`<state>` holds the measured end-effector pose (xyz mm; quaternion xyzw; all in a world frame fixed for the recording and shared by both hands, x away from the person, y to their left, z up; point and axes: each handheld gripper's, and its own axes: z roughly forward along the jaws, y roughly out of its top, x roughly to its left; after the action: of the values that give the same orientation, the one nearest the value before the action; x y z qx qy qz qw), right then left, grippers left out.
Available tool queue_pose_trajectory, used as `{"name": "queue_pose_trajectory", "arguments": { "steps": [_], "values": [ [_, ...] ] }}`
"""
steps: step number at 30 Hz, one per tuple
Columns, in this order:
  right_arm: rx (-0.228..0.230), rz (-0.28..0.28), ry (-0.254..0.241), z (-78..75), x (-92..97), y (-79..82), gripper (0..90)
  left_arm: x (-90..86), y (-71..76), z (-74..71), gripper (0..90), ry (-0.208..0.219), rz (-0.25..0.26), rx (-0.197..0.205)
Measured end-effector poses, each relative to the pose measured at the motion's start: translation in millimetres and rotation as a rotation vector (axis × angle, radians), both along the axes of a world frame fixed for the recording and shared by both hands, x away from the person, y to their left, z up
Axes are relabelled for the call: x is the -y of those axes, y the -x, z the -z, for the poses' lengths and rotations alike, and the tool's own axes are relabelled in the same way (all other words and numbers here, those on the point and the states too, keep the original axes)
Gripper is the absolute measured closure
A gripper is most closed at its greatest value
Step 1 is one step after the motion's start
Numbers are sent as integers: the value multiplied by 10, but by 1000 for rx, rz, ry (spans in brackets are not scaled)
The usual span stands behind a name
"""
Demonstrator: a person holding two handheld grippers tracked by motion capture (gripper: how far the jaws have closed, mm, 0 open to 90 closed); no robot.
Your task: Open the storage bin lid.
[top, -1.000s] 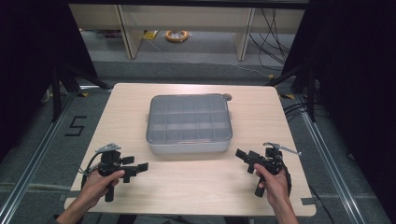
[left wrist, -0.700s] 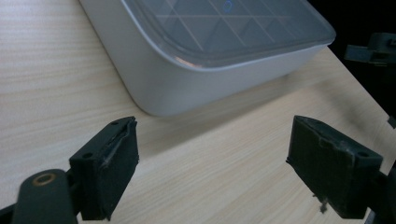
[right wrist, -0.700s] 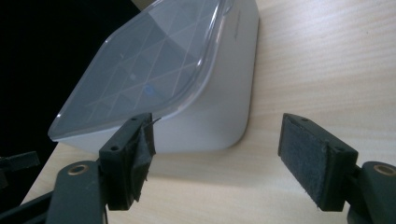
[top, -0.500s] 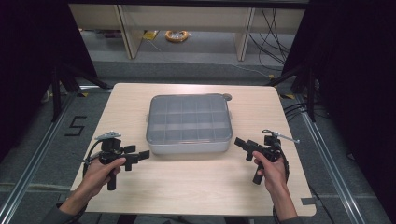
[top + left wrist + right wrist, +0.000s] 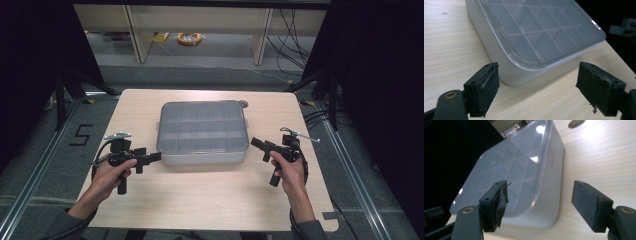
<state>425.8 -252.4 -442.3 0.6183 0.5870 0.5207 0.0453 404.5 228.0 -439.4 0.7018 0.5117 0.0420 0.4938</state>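
Organizer box (image 5: 202,131): grey, gridded compartments under a clear closed lid, sat at centre of the wooden table (image 5: 210,200).
Left gripper (image 5: 152,157): held in the left hand (image 5: 111,175), jaws apart, tips just beside the box's near-left corner; in the left gripper view the corner (image 5: 514,72) sat between the pads, not touching.
Right gripper (image 5: 256,143): held in the right hand (image 5: 287,170), jaws apart, near the box's right side, nothing clamped.
Table hole (image 5: 243,104): by the box's far-right corner.
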Motion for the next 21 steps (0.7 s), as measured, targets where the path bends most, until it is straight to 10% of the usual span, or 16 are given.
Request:
{"name": "queue_pose_trajectory", "arguments": {
  "steps": [21],
  "values": [
    [3,-16,27,-84,-257,-389,307,69,-431,-77,175,0,-81,-5]
  ]
}}
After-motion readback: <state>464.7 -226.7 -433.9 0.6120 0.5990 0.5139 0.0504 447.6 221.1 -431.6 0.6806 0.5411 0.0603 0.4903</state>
